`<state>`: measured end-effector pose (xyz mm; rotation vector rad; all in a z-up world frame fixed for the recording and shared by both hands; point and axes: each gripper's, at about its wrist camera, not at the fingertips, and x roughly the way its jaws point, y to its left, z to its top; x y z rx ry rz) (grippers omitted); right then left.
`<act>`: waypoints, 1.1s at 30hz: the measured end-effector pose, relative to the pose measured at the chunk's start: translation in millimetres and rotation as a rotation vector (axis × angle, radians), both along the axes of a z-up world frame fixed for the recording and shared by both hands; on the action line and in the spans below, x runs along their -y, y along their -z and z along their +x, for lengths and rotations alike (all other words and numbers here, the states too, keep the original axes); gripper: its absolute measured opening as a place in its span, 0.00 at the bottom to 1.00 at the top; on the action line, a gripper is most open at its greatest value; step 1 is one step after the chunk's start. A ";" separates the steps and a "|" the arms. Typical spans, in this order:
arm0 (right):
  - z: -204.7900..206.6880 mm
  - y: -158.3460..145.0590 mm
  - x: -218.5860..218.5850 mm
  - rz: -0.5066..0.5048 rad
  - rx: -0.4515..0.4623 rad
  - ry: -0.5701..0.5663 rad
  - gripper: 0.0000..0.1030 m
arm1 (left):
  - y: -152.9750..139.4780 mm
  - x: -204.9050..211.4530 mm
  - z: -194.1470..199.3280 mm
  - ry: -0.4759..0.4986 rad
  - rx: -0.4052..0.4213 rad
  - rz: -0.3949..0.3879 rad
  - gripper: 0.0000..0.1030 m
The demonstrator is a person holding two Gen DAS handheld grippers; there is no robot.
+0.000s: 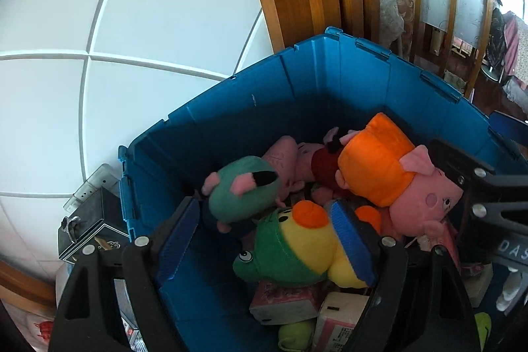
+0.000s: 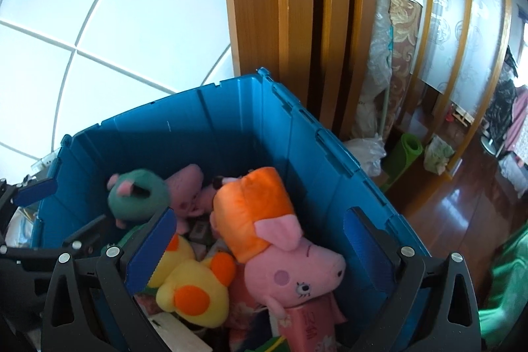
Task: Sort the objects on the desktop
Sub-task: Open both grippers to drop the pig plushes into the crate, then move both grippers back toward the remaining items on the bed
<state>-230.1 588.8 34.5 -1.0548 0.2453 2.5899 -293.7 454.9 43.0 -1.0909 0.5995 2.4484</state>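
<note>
A blue plastic bin [image 1: 330, 81] [image 2: 231, 108] holds several plush toys. My left gripper [image 1: 264, 240] hangs open over a yellow duck in a green hood [image 1: 297, 249] [image 2: 191, 286]; its right pad sits in front of the duck's body and the left pad stands clear. My right gripper [image 2: 259, 244] is open above a pink pig in an orange dress [image 2: 264, 220] [image 1: 396, 174], without pressing on it. Behind them lie a pig in a green dress [image 1: 241, 190] [image 2: 138, 190] and a pink pig in a dark red top [image 1: 290, 160]. Pink packets [image 1: 283, 299] [image 2: 307, 322] lie underneath.
The bin stands against a white tiled wall [image 1: 132, 22] and a wooden door frame [image 2: 264, 5]. A black box [image 1: 95, 230] sits left of the bin. On the wooden floor [image 2: 462, 207] to the right are a green rolled mat [image 2: 406, 154], a plastic bag and an upright rolled carpet [image 2: 402, 5].
</note>
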 end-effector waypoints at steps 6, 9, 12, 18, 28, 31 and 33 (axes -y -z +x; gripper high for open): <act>0.9 -0.8 2.1 -0.005 0.004 -0.016 1.00 | -9.8 9.6 12.5 0.000 -0.024 0.030 0.80; 4.0 -4.4 5.2 -0.010 -0.012 -0.035 1.00 | -20.4 23.9 24.2 -0.011 -0.046 0.061 0.80; 15.1 -14.0 11.7 -0.040 -0.066 -0.072 1.00 | -38.2 50.0 42.3 -0.025 -0.075 0.105 0.80; 44.8 -43.7 52.0 -0.106 -0.171 -0.217 1.00 | -84.4 128.1 88.7 -0.085 -0.207 0.206 0.80; 120.3 -101.1 182.6 -0.114 -0.342 -0.480 1.00 | -97.4 298.1 154.8 -0.273 -0.397 0.304 1.00; 136.5 -106.3 225.5 -0.117 -0.388 -0.510 1.00 | -83.2 350.2 162.7 -0.341 -0.396 0.303 1.00; 146.6 -107.2 258.8 -0.116 -0.423 -0.518 1.00 | -71.1 385.2 166.1 -0.391 -0.397 0.289 1.00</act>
